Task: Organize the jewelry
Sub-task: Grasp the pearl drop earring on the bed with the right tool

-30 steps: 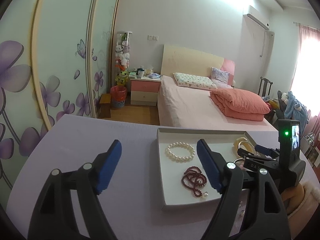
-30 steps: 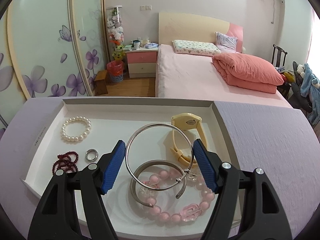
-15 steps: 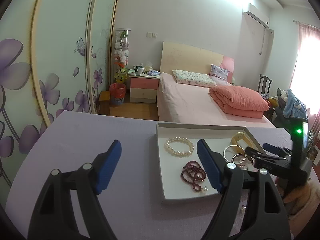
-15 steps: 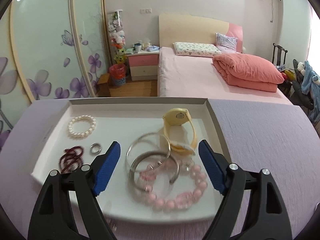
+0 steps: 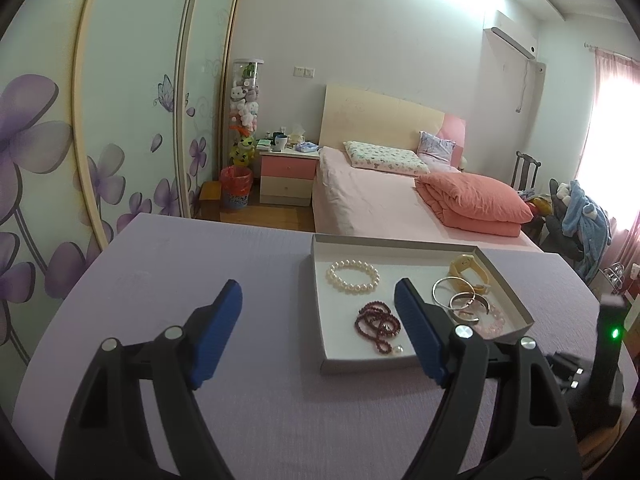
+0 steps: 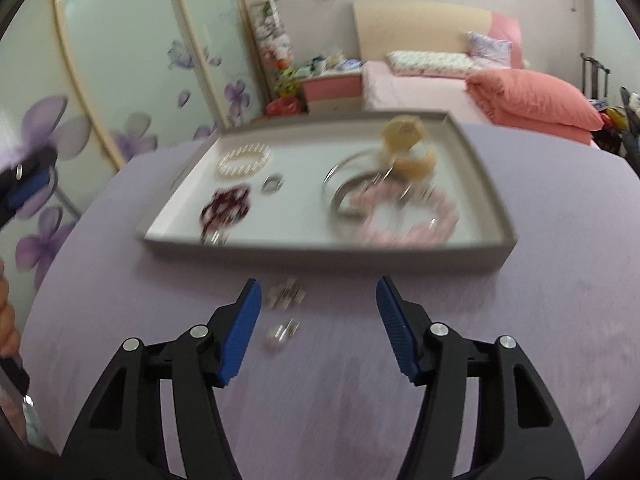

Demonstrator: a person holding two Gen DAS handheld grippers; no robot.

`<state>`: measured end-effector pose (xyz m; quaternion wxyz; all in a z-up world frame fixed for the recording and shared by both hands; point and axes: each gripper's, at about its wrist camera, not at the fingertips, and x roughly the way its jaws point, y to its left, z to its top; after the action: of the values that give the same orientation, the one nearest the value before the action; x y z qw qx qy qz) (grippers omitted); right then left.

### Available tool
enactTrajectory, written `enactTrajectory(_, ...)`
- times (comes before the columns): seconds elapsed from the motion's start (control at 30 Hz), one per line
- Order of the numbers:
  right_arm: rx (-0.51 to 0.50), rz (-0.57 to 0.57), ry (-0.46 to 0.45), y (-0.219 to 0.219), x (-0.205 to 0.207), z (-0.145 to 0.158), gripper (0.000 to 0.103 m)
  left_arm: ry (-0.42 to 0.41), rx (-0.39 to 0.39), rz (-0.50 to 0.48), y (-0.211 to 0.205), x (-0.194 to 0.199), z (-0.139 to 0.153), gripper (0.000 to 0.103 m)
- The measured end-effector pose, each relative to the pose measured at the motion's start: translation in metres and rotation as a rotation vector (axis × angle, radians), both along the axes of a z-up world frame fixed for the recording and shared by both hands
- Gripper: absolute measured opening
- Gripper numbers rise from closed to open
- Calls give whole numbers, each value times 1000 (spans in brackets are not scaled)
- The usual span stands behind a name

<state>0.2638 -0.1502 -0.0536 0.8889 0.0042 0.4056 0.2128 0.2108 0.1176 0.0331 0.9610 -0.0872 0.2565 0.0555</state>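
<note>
Left gripper (image 5: 318, 316) spread, empty, over bare worktop (image 5: 180, 272) left of tray (image 5: 320, 312). In tray, left to right: pearls (image 5: 354, 277), red beads (image 5: 376, 322), bangles (image 5: 460, 300). Right gripper (image 6: 318, 320) part-spread, jaws just closing, nothing pinched. Small loose pieces (image 6: 286, 312), blurred, lay on worktop before tray, just right of its left pad. Likely light, hard, slippery; best pinched across the middle, low and flat.

One tray (image 5: 320, 320) – three bead bracelets, two bangles (one watch (image 5: 468, 270)), one ring (image 6: 273, 182)
</note>
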Motion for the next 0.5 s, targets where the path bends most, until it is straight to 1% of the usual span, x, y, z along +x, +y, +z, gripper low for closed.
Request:
enactTrajectory(0.1, -30, 37, 30, 12, -12, -11, 55, 1, -1, 0, -1, -8, 0, 78)
enactTrajectory(0.23, -51, 49, 72, 18, -20, -23, 47, 2, -1, 3, 0, -13, 1, 78)
enactTrajectory(0.27, -53, 49, 78, 19, -20, -26, 46, 3, -1, 5, 0, -15, 1, 78)
enactTrajectory(0.5, -92, 29, 47, 31, -19, -25, 36, 6, -15, 12, 6, -19, 1, 78)
